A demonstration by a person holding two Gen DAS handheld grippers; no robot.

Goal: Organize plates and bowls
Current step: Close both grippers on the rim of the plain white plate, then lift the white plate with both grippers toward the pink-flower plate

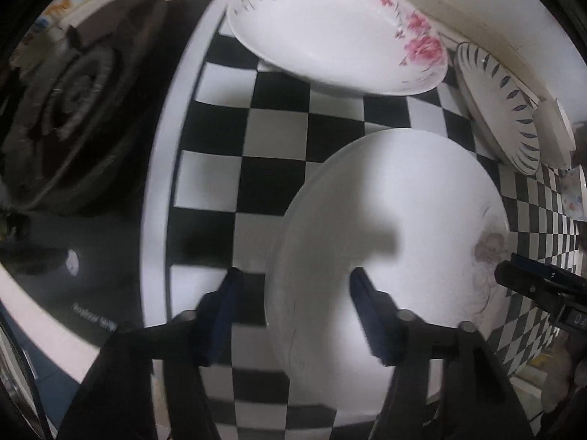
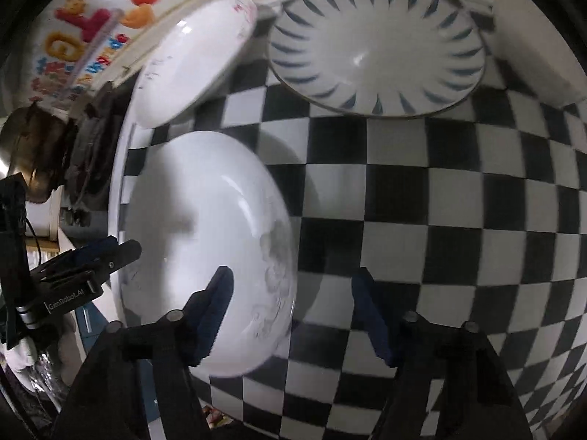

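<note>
the grey-flowered white plate (image 1: pixel 385 256) lies flat on the checkered cloth (image 1: pixel 227 168), directly under and ahead of the left claw (image 1: pixel 295 293), whose blue-padded fingers stand wide apart, one on each side of the plate's left rim, gripping nothing. the right claw (image 2: pixel 293 297) is also spread wide and empty; its left finger (image 2: pixel 214 306) hangs over the plate's (image 2: pixel 205 242) right part and its right finger over the bare cloth (image 2: pixel 458 220), so the flowered rim falls within the gap. whether either claw touches the plate cannot be told.

beyond the left claw, farther along the cloth, sits a pink-flowered white plate (image 1: pixel 330 33); ahead and to its right a blue-leaf patterned bowl (image 1: pixel 502 110) stands near the wall. from the right claw that bowl (image 2: pixel 378 51) lies straight ahead and the pink-flowered plate (image 2: pixel 194 62) ahead to the left.

left of the left claw, off the cloth, a black gas burner (image 1: pixel 73 99) sits in a dark stovetop. colourful stickers (image 2: pixel 84 25) cover the wall ahead-left of the right claw.
</note>
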